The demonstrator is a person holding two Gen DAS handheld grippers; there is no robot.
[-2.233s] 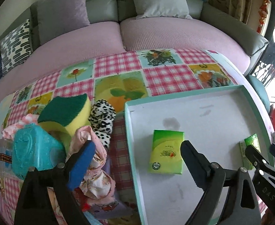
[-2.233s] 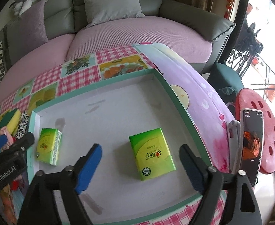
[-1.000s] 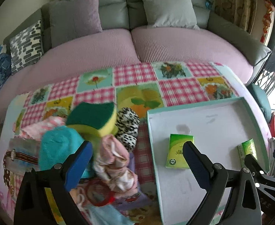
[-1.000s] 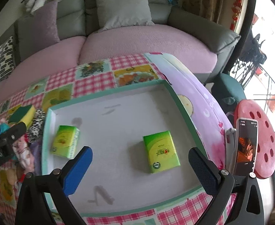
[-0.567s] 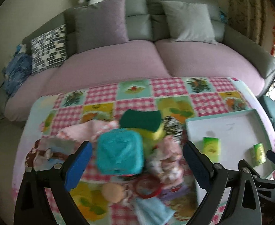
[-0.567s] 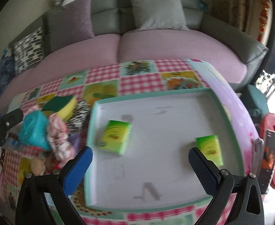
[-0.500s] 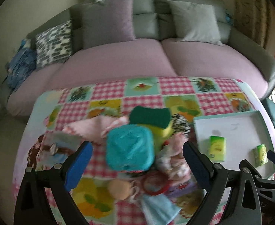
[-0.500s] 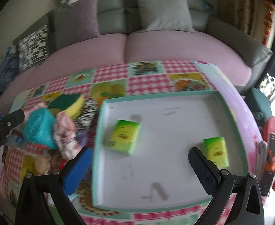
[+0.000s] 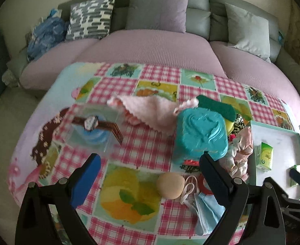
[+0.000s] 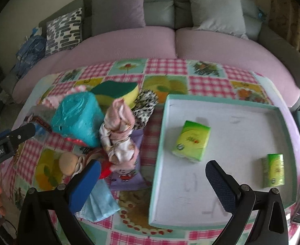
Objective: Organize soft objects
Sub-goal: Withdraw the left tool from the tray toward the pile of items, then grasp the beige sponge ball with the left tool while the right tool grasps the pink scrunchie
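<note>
**Pile lies nearer the left gripper**

Both grippers hang released and empty. The left gripper point(image 9: 150, 175) is above the pile point(image 9: 203, 130) mid-bench, the teal pack just ahead. The right gripper point(image 10: 152, 175) is over the tray's point(image 10: 221, 99) left wall, two tissue packs point(image 10: 192, 140) inside.

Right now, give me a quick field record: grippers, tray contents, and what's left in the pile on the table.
left gripper: open, empty, above the tablecloth near the pile
right gripper: open, empty, over the tray's left edge
tray: holds two green tissue packs, one near the middle, one at the right side
pile, outside tray: teal bag, green-yellow sponge, pink floral cloth, leopard-print item, blue face mask, beige round puff, pink towel
also on table: wristwatch on a clear box
</note>
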